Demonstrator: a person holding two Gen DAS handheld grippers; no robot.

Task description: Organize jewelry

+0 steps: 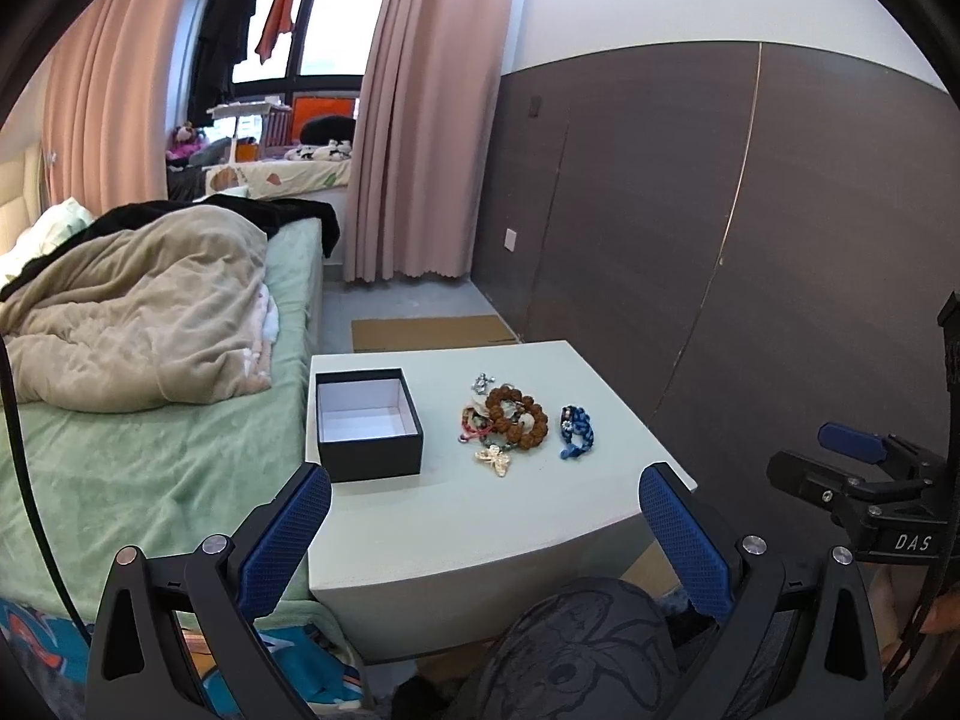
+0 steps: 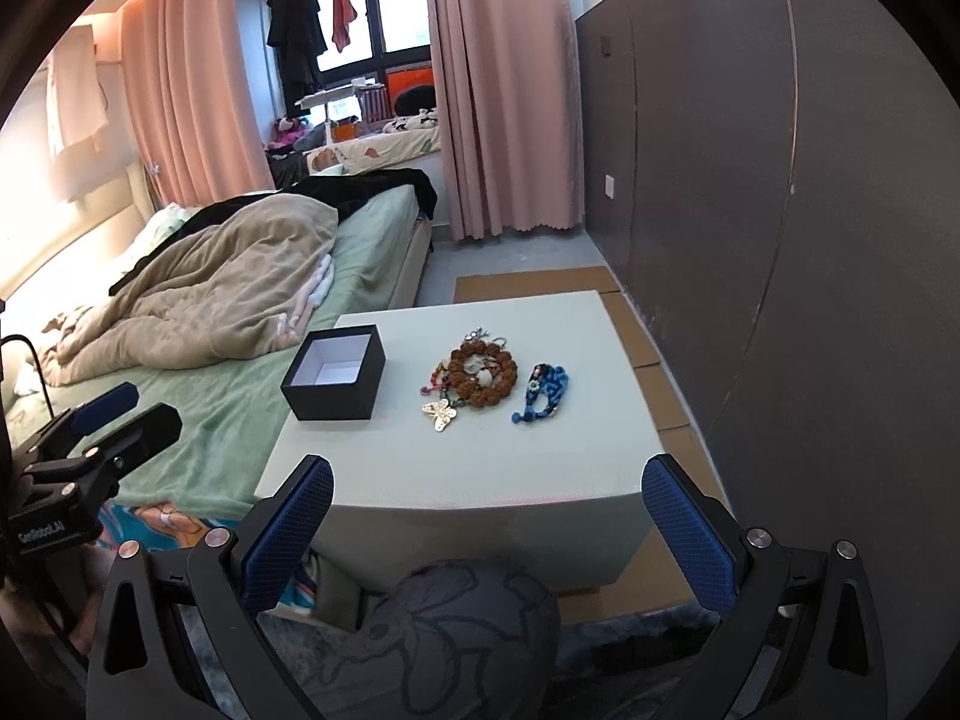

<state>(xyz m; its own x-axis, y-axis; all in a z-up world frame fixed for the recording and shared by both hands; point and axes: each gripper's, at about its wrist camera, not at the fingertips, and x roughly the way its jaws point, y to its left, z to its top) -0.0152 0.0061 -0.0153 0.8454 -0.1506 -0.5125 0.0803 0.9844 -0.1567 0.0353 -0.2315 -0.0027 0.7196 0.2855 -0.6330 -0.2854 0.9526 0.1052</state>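
An open black box [image 1: 367, 423] [image 2: 335, 373] with a white inside stands empty on the left of a small white table [image 1: 510, 516] [image 2: 510, 462]. To its right lies a jewelry pile: a brown bead bracelet [image 1: 517, 413] [image 2: 483, 375], a red cord piece [image 1: 471, 427] [image 2: 437, 383], a gold butterfly [image 1: 494, 459] [image 2: 439, 414] and metal clasps [image 1: 480, 384]. A blue braided bracelet [image 1: 577, 431] [image 2: 543, 391] lies apart on the right. My left gripper [image 1: 485, 510] and right gripper [image 2: 487, 507] are open and empty, held short of the table's near edge.
A bed [image 1: 150, 420] [image 2: 240, 276] with a beige quilt touches the table's left side. A dark wall panel [image 1: 750, 240] [image 2: 780, 210] runs along the right. Cardboard [image 2: 654, 354] lies on the floor. The person's knee [image 1: 576, 648] [image 2: 456, 630] is below the grippers.
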